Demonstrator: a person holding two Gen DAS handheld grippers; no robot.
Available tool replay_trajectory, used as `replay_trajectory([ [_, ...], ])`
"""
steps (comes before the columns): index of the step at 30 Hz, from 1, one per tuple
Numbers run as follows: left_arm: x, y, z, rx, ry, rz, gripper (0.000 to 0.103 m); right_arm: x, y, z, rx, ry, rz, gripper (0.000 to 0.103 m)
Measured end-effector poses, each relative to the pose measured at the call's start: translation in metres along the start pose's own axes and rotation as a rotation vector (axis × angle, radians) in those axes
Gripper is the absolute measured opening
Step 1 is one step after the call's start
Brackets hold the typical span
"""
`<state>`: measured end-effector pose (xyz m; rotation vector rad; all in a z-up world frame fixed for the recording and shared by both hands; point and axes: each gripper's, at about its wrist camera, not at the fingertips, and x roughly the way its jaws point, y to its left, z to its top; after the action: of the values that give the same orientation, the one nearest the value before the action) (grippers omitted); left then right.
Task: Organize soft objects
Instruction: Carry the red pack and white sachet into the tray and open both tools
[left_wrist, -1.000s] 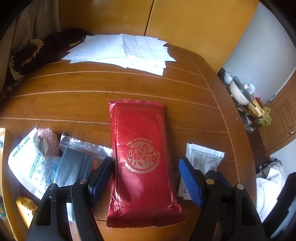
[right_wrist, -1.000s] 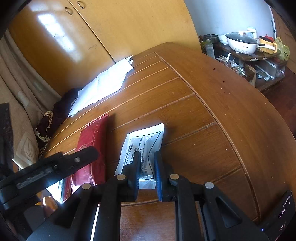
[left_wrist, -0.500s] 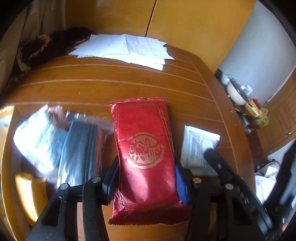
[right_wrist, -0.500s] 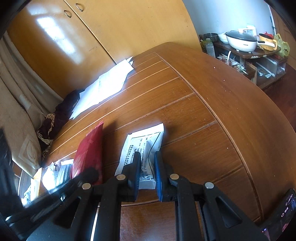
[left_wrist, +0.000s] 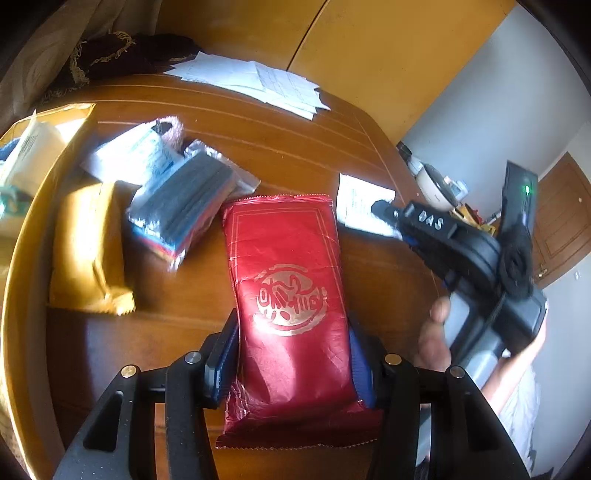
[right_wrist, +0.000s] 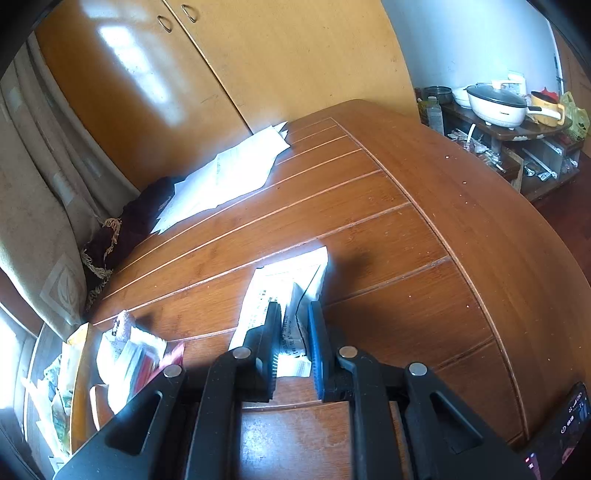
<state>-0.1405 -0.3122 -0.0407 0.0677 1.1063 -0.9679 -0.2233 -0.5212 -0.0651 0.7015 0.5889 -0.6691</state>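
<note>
- Red foil pack (left_wrist: 291, 295) sits pinched between the left gripper (left_wrist: 293, 354) fingers, which squeeze its lower sides, probably so the soft pouch can be carried lengthwise without folding.
- The white sachet (right_wrist: 291, 291) is clamped on edge between the right gripper (right_wrist: 293, 343) fingers, its near end raised off the wood and its far end apparently resting there.
- A loose cluster lies to the left: a clear bag of dark cloth (left_wrist: 184, 206), a yellow pouch (left_wrist: 88, 251) and a printed white packet (left_wrist: 136, 155), likely the gathering spot.
- The brown wooden surface (right_wrist: 406, 229) carries loose papers (right_wrist: 229, 173) at its far edge; yellow cabinets (right_wrist: 258, 55) and a cluttered side shelf (right_wrist: 517, 133) stand beyond.
</note>
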Motion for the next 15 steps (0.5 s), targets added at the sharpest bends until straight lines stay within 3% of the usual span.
replay_trajectory([
  [7, 0.003, -0.012, -0.002, 0.078, 0.009, 0.052, 0.066, 0.004, 0.001, -0.001, -0.008, 0.01, -0.015, 0.014],
  [15, 0.015, -0.031, -0.002, 0.198, -0.02, 0.167, 0.066, 0.004, 0.001, -0.001, -0.002, 0.011, 0.005, 0.014],
])
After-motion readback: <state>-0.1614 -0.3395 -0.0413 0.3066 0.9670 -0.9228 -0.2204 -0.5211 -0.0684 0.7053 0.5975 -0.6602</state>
